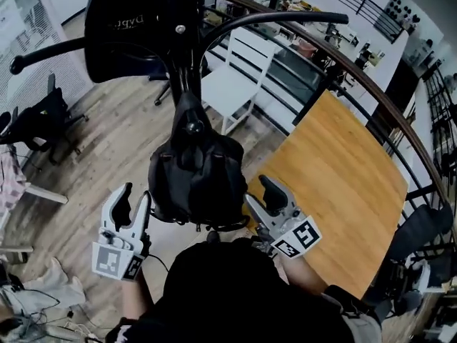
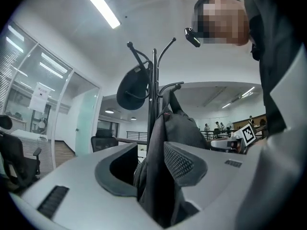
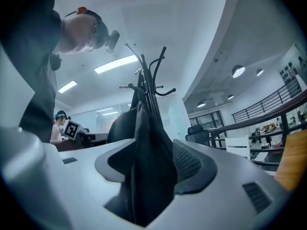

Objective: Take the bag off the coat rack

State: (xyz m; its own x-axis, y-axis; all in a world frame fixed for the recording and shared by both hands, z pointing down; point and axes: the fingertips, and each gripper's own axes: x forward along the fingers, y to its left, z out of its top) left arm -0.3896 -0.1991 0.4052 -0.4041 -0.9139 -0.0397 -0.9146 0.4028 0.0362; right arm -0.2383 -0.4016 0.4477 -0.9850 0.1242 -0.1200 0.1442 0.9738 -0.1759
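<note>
A black bag [image 1: 196, 174] hangs by its top loop from the black coat rack [image 1: 187, 56], right in front of me. My left gripper [image 1: 132, 209] is level at the bag's left flank with its jaws apart. In the left gripper view the bag [image 2: 165, 143] fills the gap of the left gripper [image 2: 153, 169], below the coat rack [image 2: 154, 80]. My right gripper [image 1: 263, 195] stands open at the bag's right flank. In the right gripper view, the bag's dark folds [image 3: 144, 143] hang in the gap of the right gripper [image 3: 148, 169]. I cannot see either pad pressing the fabric.
A dark cap [image 1: 136, 20] hangs higher on the rack. A wooden table [image 1: 343, 184] lies to the right, a white chair [image 1: 235, 77] behind the rack, a curved railing [image 1: 357, 70] beyond. A black office chair [image 1: 36, 120] stands at the left.
</note>
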